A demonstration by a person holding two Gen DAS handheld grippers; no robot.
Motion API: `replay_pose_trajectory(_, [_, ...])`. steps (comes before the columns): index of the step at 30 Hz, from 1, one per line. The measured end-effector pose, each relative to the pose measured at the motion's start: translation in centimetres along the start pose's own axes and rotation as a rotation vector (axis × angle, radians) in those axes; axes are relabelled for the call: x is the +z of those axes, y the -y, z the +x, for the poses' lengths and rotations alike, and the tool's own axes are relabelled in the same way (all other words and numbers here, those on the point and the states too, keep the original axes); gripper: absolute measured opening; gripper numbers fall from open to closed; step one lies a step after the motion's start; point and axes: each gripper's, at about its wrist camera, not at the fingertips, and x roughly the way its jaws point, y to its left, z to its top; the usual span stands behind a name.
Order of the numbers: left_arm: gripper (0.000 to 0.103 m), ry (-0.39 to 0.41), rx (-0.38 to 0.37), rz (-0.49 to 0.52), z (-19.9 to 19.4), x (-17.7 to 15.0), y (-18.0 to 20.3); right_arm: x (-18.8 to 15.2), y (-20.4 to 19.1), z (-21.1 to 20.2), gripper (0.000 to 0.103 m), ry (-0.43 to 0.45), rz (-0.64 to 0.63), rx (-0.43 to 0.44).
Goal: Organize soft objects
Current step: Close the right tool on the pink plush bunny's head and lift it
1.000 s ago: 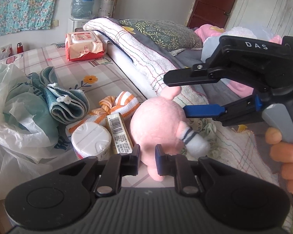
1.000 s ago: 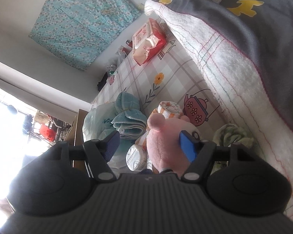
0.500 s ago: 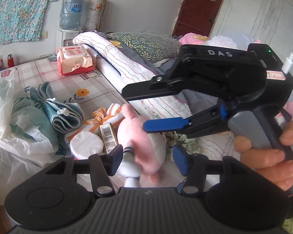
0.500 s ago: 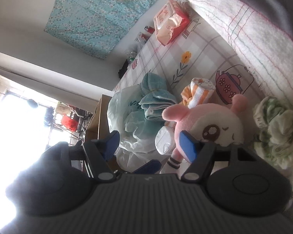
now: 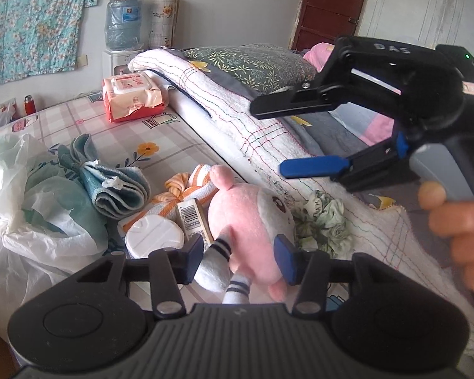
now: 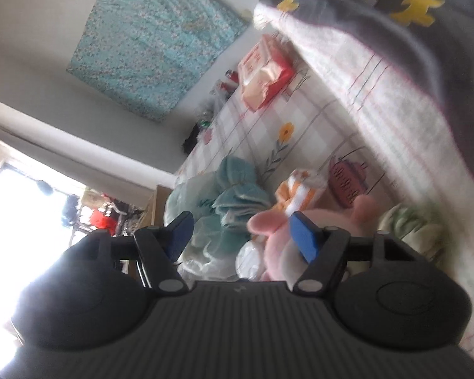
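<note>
Left gripper (image 5: 240,257) spread wide, the pink plush toy (image 5: 252,218) lying between its fingers (contact unclear), head toward the folded blanket (image 5: 237,104). Right gripper (image 5: 268,139) hangs above, fingers parted around nothing. Just beyond the left fingertips: a white round tub (image 5: 154,237) and striped cloth (image 5: 186,189).

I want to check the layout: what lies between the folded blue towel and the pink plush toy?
In the left wrist view, an orange-striped cloth and a barcoded box lie between the blue towel and the pink plush toy.
</note>
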Motion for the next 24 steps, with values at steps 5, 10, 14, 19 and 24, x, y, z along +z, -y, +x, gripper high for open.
replay_pose_trajectory(5, [0.043, -0.013, 0.005, 0.035, 0.8, -0.1, 0.9, 0.8, 1.6, 1.6, 0.068, -0.044, -0.010, -0.167])
replay_pose_trajectory(10, [0.043, -0.027, 0.003, 0.062, 1.7, 0.3, 1.4, 0.5, 2.0, 4.3, 0.068, -0.112, -0.042, -0.223])
replay_pose_trajectory(14, [0.043, -0.050, -0.012, 0.045, 2.4, 0.5, 1.0, 0.9, 1.9, 5.4, 0.074, -0.146, -0.056, -0.241])
replay_pose_trajectory(19, [0.044, -0.054, -0.043, 0.010, 2.6, 0.7, 0.4, 1.4, 2.1, 6.7, 0.084, -0.214, -0.047, -0.235])
replay_pose_trajectory(24, [0.050, -0.064, -0.053, -0.016, 3.1, 0.8, 0.2, 1.2, 2.3, 7.7, 0.092, -0.250, -0.041, -0.221])
